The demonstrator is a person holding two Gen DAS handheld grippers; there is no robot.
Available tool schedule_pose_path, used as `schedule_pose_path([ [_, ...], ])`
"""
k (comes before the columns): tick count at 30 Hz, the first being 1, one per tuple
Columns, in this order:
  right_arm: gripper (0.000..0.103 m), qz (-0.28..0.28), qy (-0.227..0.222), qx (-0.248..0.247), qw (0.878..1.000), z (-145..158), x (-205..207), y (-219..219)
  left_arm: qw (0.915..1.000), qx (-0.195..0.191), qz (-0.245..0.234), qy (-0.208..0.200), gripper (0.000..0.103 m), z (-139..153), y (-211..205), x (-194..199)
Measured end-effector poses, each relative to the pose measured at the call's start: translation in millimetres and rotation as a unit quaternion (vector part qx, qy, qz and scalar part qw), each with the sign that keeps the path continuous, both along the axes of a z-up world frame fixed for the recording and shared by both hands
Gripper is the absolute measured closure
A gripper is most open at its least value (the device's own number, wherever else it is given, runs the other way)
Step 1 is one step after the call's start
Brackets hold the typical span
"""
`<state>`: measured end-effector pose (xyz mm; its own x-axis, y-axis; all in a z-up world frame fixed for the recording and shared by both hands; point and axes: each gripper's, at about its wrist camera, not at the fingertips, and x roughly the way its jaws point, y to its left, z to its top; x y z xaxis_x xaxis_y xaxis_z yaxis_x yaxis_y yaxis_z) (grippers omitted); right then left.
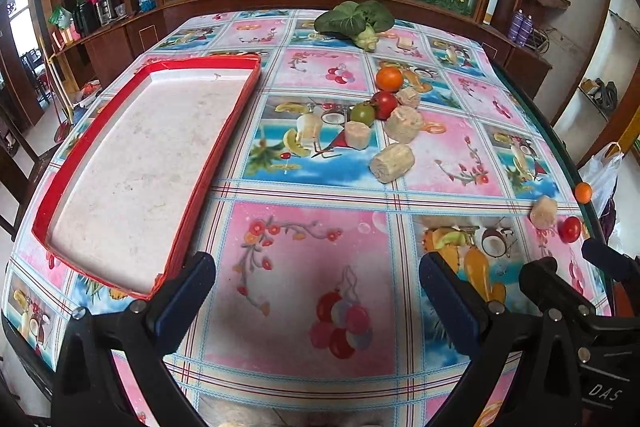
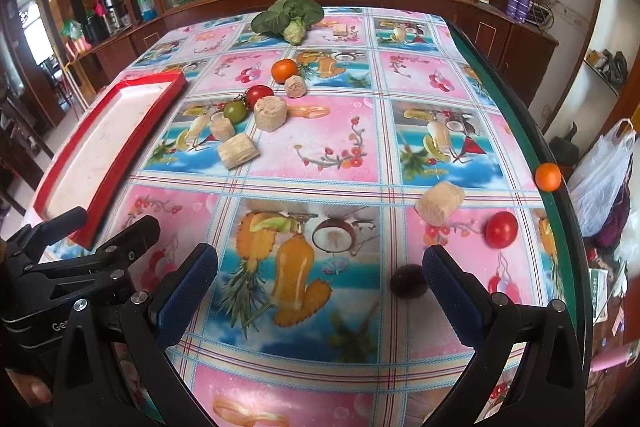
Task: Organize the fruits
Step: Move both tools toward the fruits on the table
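Both tongs, left (image 1: 316, 291) and right (image 2: 320, 283), gape empty over the desk. The small dark round fruit (image 2: 408, 281) lies at three o'clock, touching the right tongs' inner pad, nearest that hand.

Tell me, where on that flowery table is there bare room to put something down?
The red-rimmed shallow tray holds nothing. Bare cloth also lies between the tray and the beige sugarcane chunks. It is crowded around the red tomato, green tomato and orange tangerine.
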<state>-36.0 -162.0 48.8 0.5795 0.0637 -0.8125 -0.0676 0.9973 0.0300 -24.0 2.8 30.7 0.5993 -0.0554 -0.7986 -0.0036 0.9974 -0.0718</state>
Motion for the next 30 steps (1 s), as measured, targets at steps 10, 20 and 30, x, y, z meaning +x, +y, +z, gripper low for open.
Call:
schedule_pose_path([
  [10,0.000,-0.011,0.010,0.009,1.000,-2.5,-3.5,-11.9,0.9997,0.022,-0.010,-0.009,0.000,3.5,-7.5,-3.6],
  [20,0.000,-0.011,0.014,0.012,1.000,-3.2,-4.2,-15.3,0.9997,0.024,-0.010,0.001,0.000,4.6,-9.5,-1.1],
  [30,0.000,-0.015,0.018,0.012,1.000,-5.0,-3.8,-23.1,0.9993,0.032,-0.019,-0.008,0.000,5.2,-17.5,-0.7],
])
